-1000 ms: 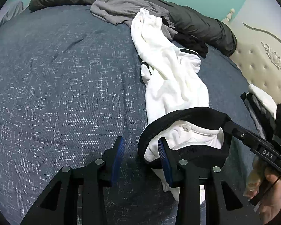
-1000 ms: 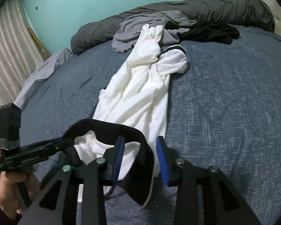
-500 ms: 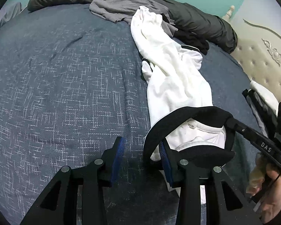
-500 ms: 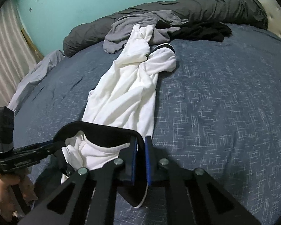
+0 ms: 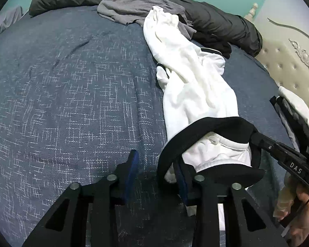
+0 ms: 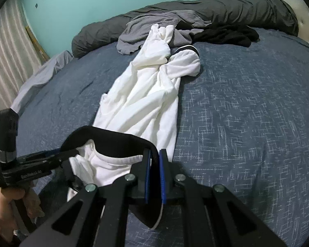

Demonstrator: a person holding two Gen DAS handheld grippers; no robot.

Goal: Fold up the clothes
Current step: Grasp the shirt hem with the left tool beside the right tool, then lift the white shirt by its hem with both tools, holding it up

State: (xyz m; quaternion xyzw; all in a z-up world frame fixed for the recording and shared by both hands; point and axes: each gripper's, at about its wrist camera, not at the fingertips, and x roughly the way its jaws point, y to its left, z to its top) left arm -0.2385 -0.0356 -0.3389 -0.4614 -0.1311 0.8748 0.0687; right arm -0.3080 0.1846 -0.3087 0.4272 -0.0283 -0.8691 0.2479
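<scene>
**White garment lies lengthwise away from both hand-held grippers, black band nearest**

Left wrist view: the white garment (image 5: 195, 86) stretches from the near edge of the bed (image 5: 72, 103) away toward the grey clothes (image 5: 134, 10) and the dark duvet (image 5: 216, 20) at the far side. Its long axis runs straight away from the camera, slightly to the right. Its black band (image 5: 212, 127) loops open at the near end. The left hand-held gripper (image 5: 157, 173) stands at the band's left end; its jaws are closing, with the band's edge between them, just beside the right finger. The pads do not yet seem to press on it. To the left lies wide bare bedspread. To the right, the right hand-held gripper (image 5: 255, 135) meets the band's other end, and past it a headboard (image 5: 288, 65) bounds the bed.

Right wrist view: the right hand-held gripper's jaws are clamped on the band's right end, black cloth pinched between the blue pads (image 6: 162, 170). The garment runs away up the middle. Open bedspread lies to the right, so spreading the band sideways looks unobstructed on both sides. A hand (image 6: 6, 212) holds the left tool at the band's left end.
</scene>
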